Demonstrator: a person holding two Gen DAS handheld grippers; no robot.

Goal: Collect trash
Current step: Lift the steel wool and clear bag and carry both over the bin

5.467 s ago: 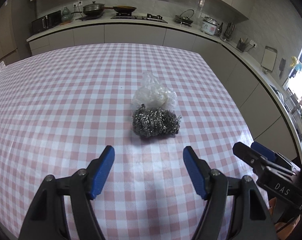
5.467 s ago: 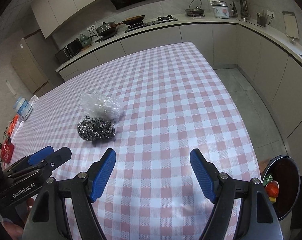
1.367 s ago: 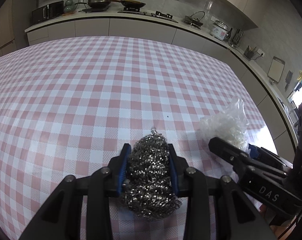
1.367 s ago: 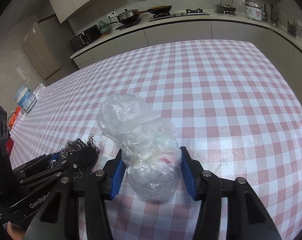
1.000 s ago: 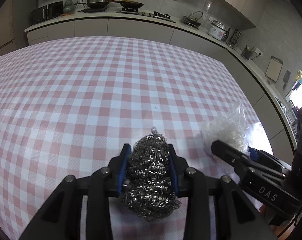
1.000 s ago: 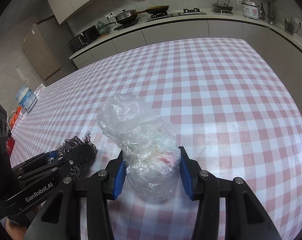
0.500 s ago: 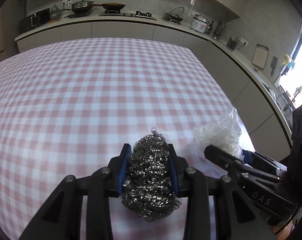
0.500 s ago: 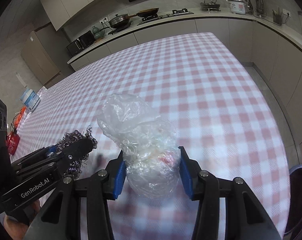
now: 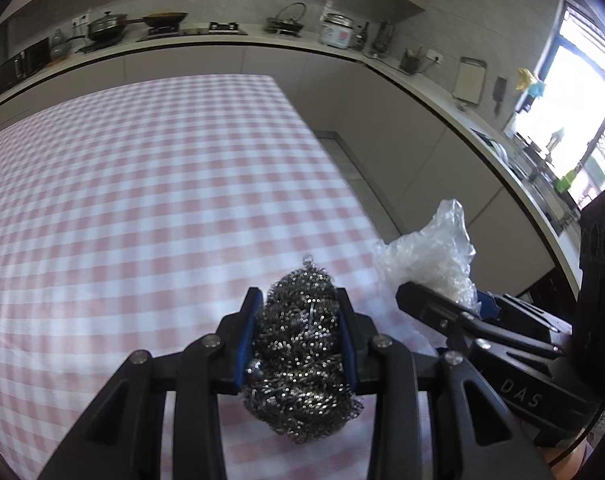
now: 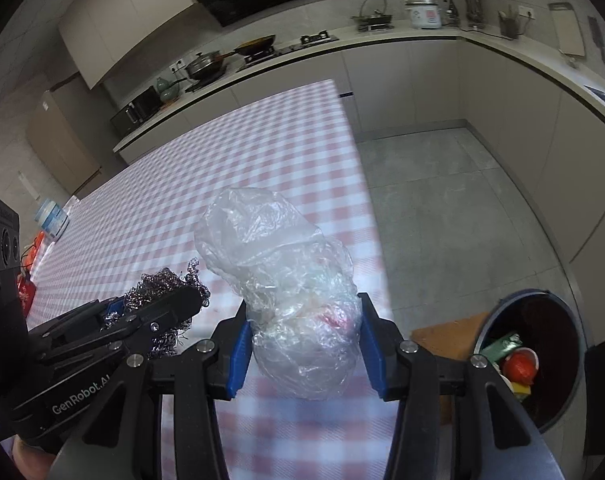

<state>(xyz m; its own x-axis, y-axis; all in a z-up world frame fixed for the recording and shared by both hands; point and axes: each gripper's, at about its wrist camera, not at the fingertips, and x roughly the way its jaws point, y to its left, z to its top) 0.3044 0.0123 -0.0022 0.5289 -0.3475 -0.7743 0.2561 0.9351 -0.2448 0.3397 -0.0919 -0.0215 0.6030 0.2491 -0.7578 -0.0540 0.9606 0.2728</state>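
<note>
My left gripper (image 9: 298, 320) is shut on a steel wool scourer (image 9: 302, 360) and holds it above the checked table (image 9: 142, 200). My right gripper (image 10: 302, 340) is shut on a crumpled clear plastic bag (image 10: 290, 288), held over the table's right edge. The bag also shows in the left wrist view (image 9: 430, 256), and the scourer in the right wrist view (image 10: 162, 284). A dark trash bin (image 10: 538, 356) with waste inside stands on the floor at lower right of the right wrist view.
The pink-and-white checked table (image 10: 222, 184) ends at its right edge beside a grey tiled floor (image 10: 442, 208). Kitchen counters (image 10: 502, 52) with a stove and rice cooker run along the back and right walls. A brown board (image 10: 442, 332) lies beside the bin.
Both grippers, still holding the scourer and the bag, have lifted and swung right toward the table's edge. The floor and trash bin have come into the right wrist view.
</note>
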